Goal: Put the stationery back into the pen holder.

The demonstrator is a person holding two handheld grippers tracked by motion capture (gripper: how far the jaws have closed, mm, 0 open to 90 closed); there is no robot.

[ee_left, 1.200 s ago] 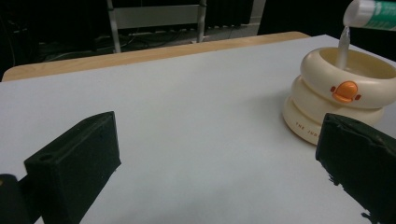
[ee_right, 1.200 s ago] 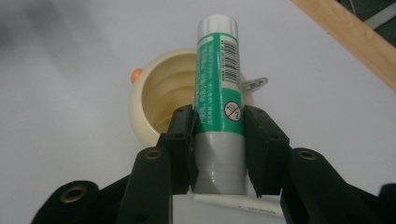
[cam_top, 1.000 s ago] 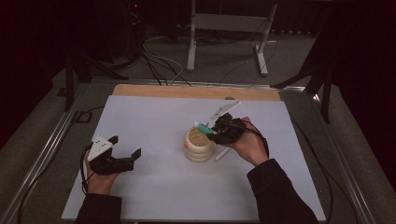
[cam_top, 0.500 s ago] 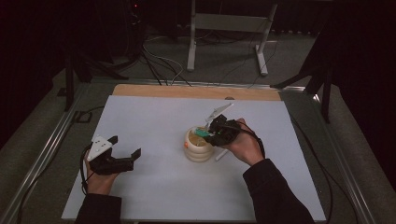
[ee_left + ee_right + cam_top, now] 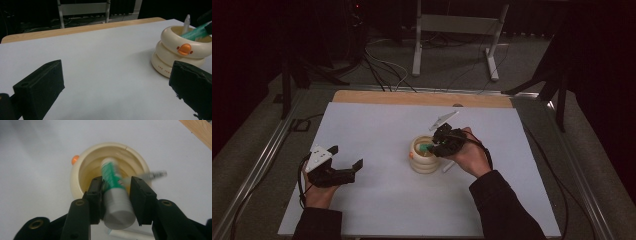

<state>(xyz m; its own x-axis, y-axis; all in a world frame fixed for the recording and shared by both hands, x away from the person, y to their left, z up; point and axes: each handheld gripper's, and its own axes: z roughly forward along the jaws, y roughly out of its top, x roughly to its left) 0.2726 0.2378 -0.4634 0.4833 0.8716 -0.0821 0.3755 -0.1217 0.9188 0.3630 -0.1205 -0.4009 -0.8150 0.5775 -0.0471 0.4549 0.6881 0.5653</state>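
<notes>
**Green marker over cup mouth, right side; left idle**

Right gripper (image 5: 438, 145) clamped on green marker (image 5: 113, 188), pads on the barrel just above the silver end. Marker tilted, green end already inside the rim of the cream ring-stacked cup (image 5: 423, 155), silver end up toward the hand. In the right gripper view: marker lined up roughly with cup centre, open gap to the inner wall all round the tip. One grey pen (image 5: 186, 23) standing in the cup, leaning on the far rim, close beside the marker; touching or not, cannot tell. White pen (image 5: 448, 166) flat on the bench, just beside the cup base, under the right hand.

Left gripper (image 5: 343, 161) low over the bench (image 5: 377, 125), jaws spread wide, nothing between them. Well apart from the cup, wide bare white surface between. In the left gripper view: cup at right, orange duck bill (image 5: 184, 49) facing the camera.

Cup near bench centre, well clear of every edge. Wooden strip (image 5: 422, 98) along the far edge, metal rail (image 5: 259, 165) off the left side. Plenty of free room left, front and behind the cup; right side taken by hand and forearm
</notes>
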